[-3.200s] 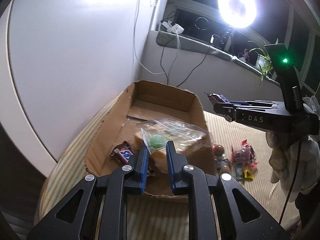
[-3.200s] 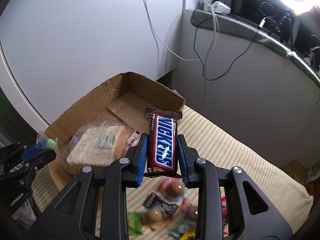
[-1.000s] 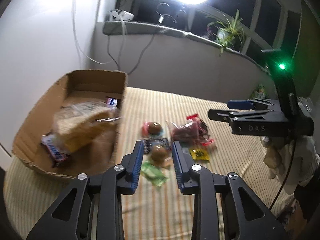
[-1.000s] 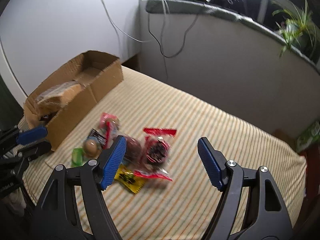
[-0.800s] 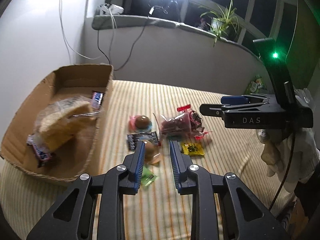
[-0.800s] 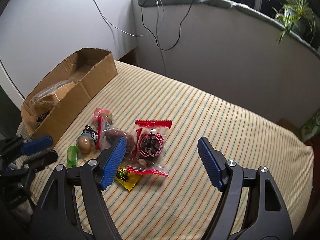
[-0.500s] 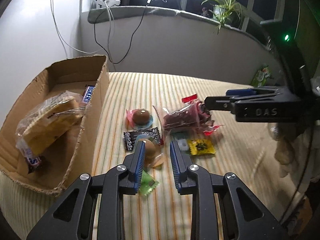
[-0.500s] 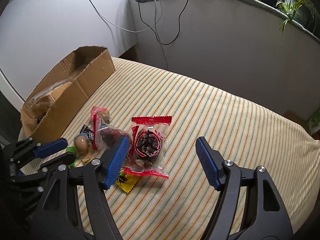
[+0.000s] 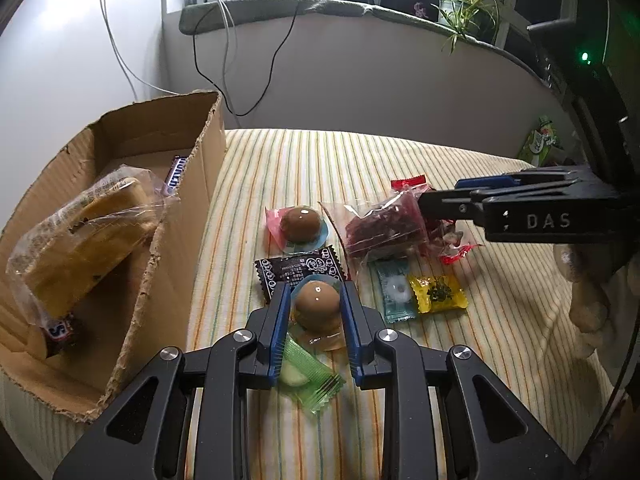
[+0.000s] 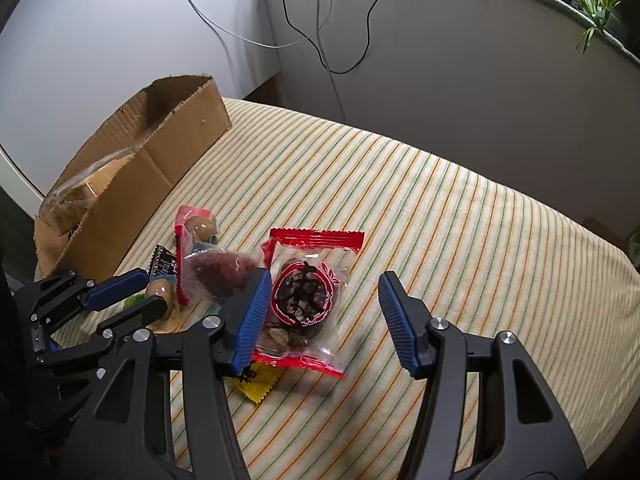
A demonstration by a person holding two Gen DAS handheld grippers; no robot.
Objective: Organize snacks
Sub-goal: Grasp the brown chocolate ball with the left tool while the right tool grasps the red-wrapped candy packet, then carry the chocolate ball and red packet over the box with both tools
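Snack packets lie loose on a striped bed cover point(image 9: 280, 160). My left gripper point(image 9: 315, 288) is shut on a small brown egg in a clear wrapper point(image 9: 317, 306), which still rests on the cover; the right wrist view shows that egg point(image 10: 160, 292) between the left gripper's tips point(image 10: 156, 290). My right gripper point(image 10: 324, 280) is closing over a red-edged packet of dark dried fruit point(image 10: 304, 296). Its left pad is at the packet's edge and its right pad stands clear. The cardboard box point(image 9: 192, 184) at the left holds wrapped bread point(image 9: 88, 240) and chocolate bars point(image 9: 178, 170).
Near the grippers lie a second egg point(image 9: 300, 222), a black packet point(image 9: 298, 268), a dark red fruit packet point(image 9: 384, 228), a green candy point(image 9: 308, 376), a teal one point(image 9: 394, 290) and a yellow one point(image 9: 438, 294). Cables hang down the wall behind. A gloved hand point(image 9: 588, 292) holds the right gripper.
Both grippers have come down from the box side onto the loose snacks. The left now flanks the near egg. The right gripper's jaws have narrowed around the red-edged packet.
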